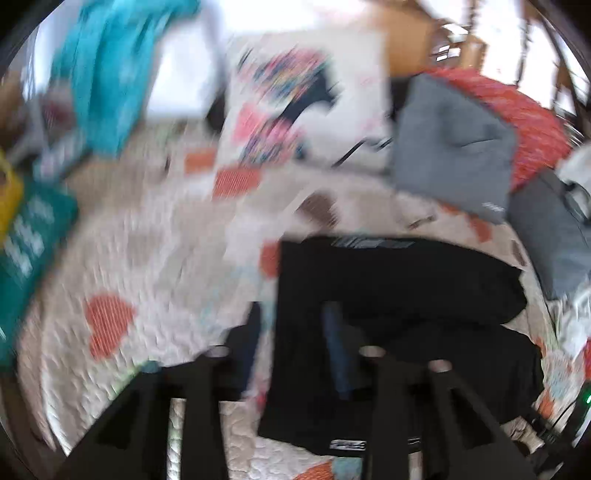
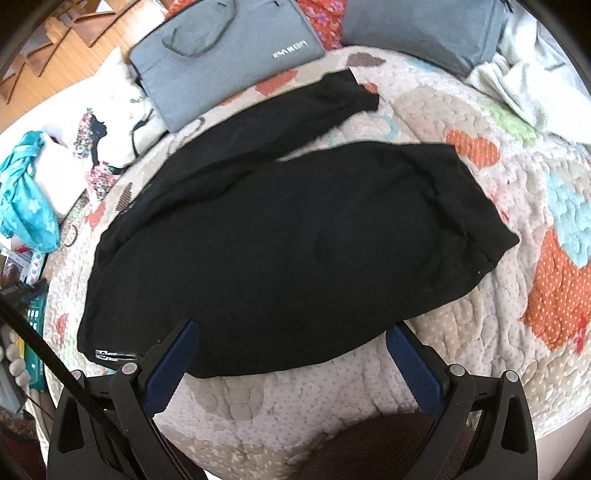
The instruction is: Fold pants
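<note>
Black pants (image 2: 280,229) lie spread on a patterned quilt (image 2: 461,332), both legs stretching away to the upper right, waistband at the near left. My right gripper (image 2: 295,339) is open, its blue pads either side of the pants' near edge, holding nothing. In the blurred left wrist view the pants (image 1: 399,317) lie at the right. My left gripper (image 1: 295,321) hovers over their left edge with fingers apart, one blue pad (image 1: 338,350) over the black cloth.
Two grey laptop bags (image 2: 229,55) (image 2: 424,29) lie at the quilt's far edge. A white printed pillow (image 2: 107,122) and teal cloth (image 2: 26,195) are at the left. White cloth (image 2: 535,74) is at the far right.
</note>
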